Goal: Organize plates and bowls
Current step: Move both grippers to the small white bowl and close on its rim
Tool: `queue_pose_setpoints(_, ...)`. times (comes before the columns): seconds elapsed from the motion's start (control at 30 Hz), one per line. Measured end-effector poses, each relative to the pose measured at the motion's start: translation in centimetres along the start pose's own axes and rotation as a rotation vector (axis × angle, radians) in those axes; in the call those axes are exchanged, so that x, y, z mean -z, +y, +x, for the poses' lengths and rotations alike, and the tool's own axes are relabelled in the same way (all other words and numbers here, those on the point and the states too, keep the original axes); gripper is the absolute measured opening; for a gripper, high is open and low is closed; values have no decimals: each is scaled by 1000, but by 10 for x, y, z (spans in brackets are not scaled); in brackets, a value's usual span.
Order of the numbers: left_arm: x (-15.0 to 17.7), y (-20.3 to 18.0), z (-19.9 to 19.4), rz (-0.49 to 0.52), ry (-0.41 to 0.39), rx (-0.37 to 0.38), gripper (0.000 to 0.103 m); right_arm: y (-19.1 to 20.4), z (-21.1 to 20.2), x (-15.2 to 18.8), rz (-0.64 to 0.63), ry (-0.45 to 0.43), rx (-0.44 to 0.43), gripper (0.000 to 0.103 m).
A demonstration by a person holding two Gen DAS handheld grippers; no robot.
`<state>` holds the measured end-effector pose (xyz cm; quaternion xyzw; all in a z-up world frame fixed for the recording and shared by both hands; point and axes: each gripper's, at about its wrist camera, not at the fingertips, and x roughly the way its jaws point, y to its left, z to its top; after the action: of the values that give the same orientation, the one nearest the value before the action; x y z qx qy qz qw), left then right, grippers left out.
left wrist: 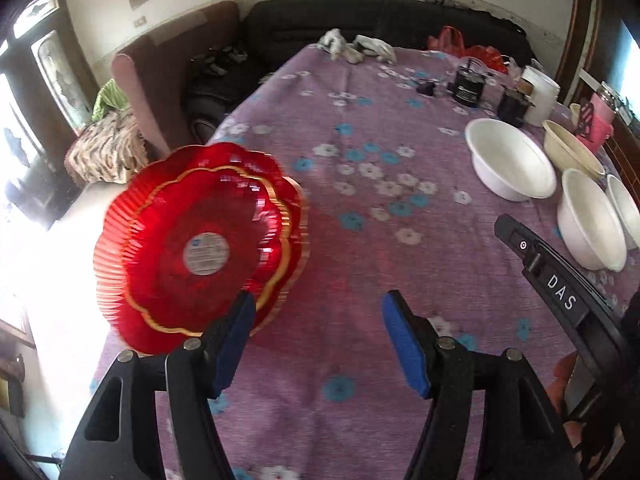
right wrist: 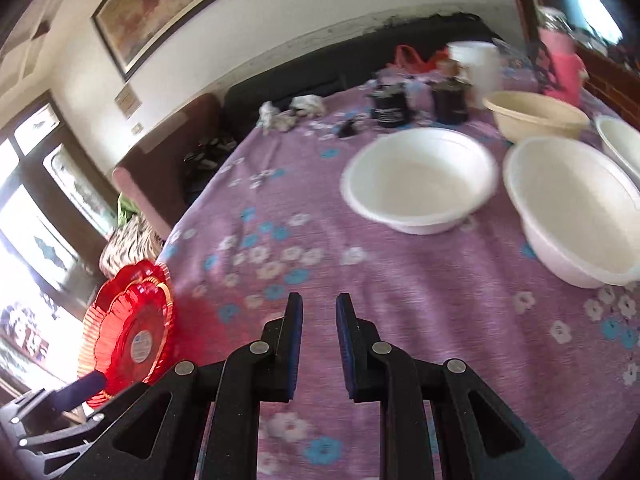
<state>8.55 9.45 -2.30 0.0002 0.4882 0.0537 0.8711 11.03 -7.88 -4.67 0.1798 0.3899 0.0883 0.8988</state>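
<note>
A stack of red flower-shaped plates (left wrist: 200,240) with gold rims and a round sticker stands steeply tilted at the left edge of the purple flowered table (left wrist: 360,208). My left gripper (left wrist: 320,312) is open wide with only cloth between its pads. Its left finger (left wrist: 236,340) overlaps the plates' lower rim. In the right wrist view the plates (right wrist: 132,328) are at the lower left, with a blue fingertip (right wrist: 84,390) at their bottom edge. My right gripper (right wrist: 318,304) is almost shut and holds nothing. White bowls (right wrist: 420,176) (right wrist: 572,208) and a cream bowl (right wrist: 536,114) sit ahead of it.
Dark jars (left wrist: 468,84), a white tub (left wrist: 540,92) and a pink object (left wrist: 596,120) crowd the far right. Crumpled cloths (left wrist: 352,46) lie at the far end, before a dark sofa (left wrist: 360,20). An armchair (left wrist: 160,80) stands past the table's left edge.
</note>
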Motion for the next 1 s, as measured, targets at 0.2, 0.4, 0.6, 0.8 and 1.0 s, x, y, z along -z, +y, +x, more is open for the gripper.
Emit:
queue_pose_setpoints(0.2,-16,-27,13,-6,18,36,72,-50,-1,-15,132,35,-45,19)
queue_pose_setpoints(0.4,-45,-41,24,-48,33,75,73,-78,-24,-45,161,-6,-82,32)
queue_pose_setpoints(0.6,-79,-61,41,-72,51,111,73,-103,-45,-93,177,-74,-93,49)
queue_pose_setpoints(0.8,-103,-75,56,-103,76,149,73,-124,-16,-129,226,23,-179,49)
queue_pose_setpoints(1.0,-119,-82,71,-130,99,170,73,-122,13,-147,232,82,-175,49)
